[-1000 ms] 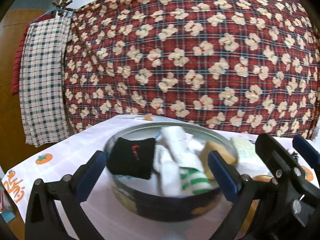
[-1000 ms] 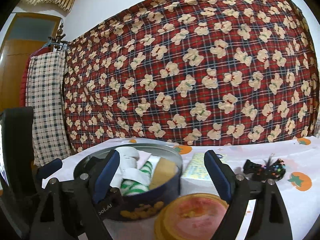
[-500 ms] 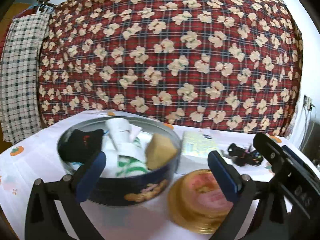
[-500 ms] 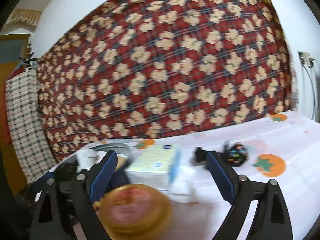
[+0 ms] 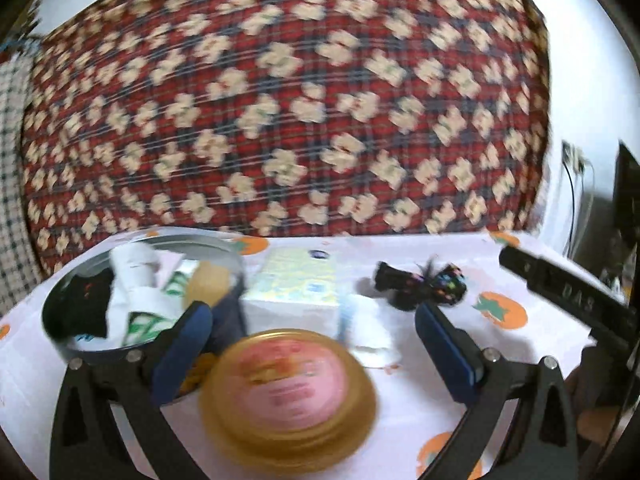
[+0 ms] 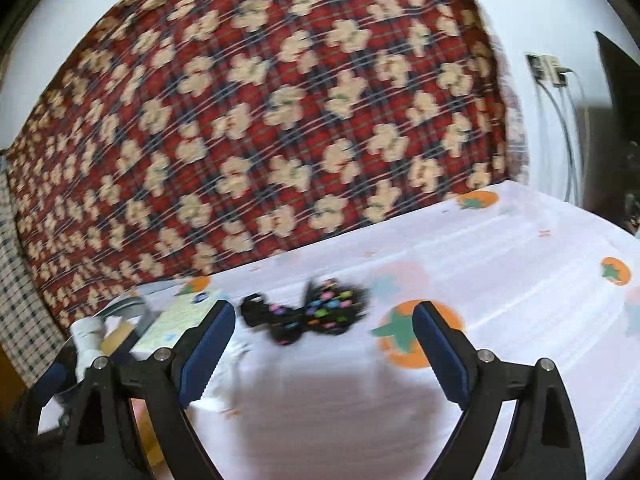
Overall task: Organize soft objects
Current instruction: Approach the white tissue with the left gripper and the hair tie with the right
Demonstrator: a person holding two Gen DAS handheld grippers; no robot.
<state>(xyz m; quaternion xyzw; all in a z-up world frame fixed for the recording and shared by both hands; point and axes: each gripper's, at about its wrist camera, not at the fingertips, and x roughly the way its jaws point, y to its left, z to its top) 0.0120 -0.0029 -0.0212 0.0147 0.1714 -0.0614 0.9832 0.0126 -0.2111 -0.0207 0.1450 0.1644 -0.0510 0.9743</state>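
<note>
A round dark tin stands at the left and holds a black sock, white socks with green stripes and a tan sponge. Its gold and pink lid lies flat beside it, below my open left gripper, whose pads hold nothing. A black fluffy piece with coloured dots lies on the tablecloth just beyond my right gripper, which is open and apart from it. The same piece shows to the right in the left wrist view.
A pale tissue pack and a small white folded cloth lie between tin and black piece. The white tablecloth has orange fruit prints. Behind hangs a red plaid flowered blanket. Cables run down the right wall.
Both views have swung to the right. The tin has slid to the left of each view, and the black dotted piece now lies in front of the right gripper. Both grippers stay open.
</note>
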